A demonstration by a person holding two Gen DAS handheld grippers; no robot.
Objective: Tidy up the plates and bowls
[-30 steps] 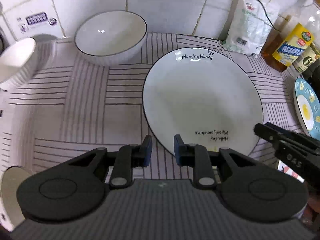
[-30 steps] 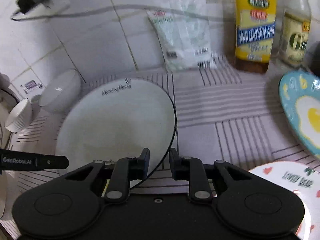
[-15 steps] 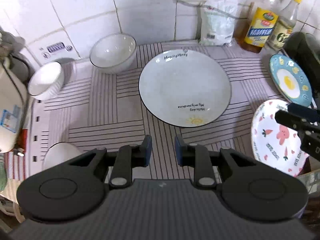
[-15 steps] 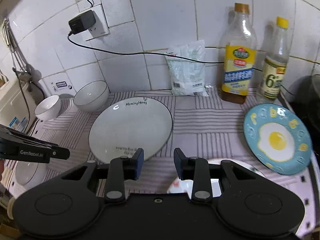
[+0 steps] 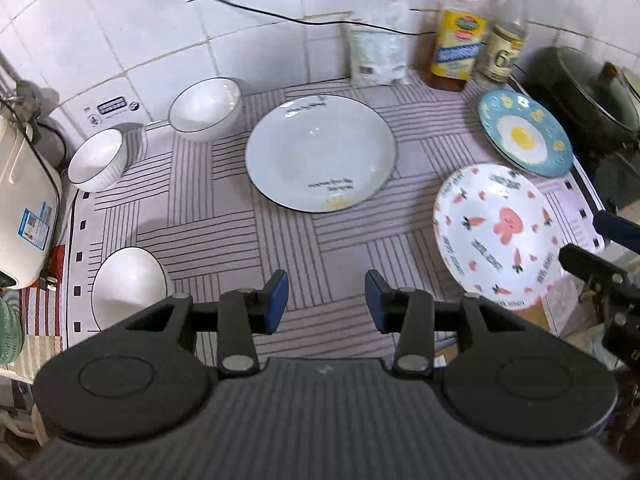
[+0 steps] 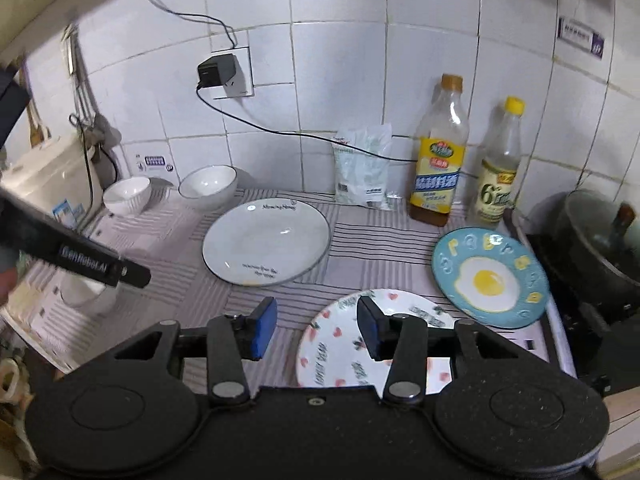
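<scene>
Vs 1 s ago: both wrist views sat low over the white plate (image 5: 320, 152), rim right at the fingertips; now both are pulled up and back, whole counter in view. Jaws were nearly together then, now spreading on both tools

L gripper (image 5: 326, 300): jaws opening, nothing btwn them, only striped mat (image 5: 280, 236) below. R gripper (image 6: 316, 332): jaws opening, nothing gripped; carrot-print plate (image 6: 340, 352) lies on the mat under/behind its fingers

Layout:
- white plate flat, mid-mat, not touched by either tool
- 2 white bowls at back-left: larger bowl (image 5: 206, 108) nr wall, smaller ribbed bowl (image 5: 96, 160) beside it, both tilted
- 3rd white bowl (image 5: 128, 284) at front-left mat edge
- fried-egg plate (image 5: 524, 132) back-right, its near rim overlapping the carrot-print plate (image 5: 496, 232)
- carrot-print plate overhangs the front-right counter edge

Edges/room: open mat btwn white plate and L gripper, also btwn white plate and the 3rd bowl. Back wall crowded: salt-type bag (image 6: 364, 168), oil bottle (image 6: 440, 160), vinegar-type bottle (image 6: 498, 168). Dark pot (image 6: 600, 236) bounds right side, white appliance (image 5: 24, 208) bounds left
</scene>
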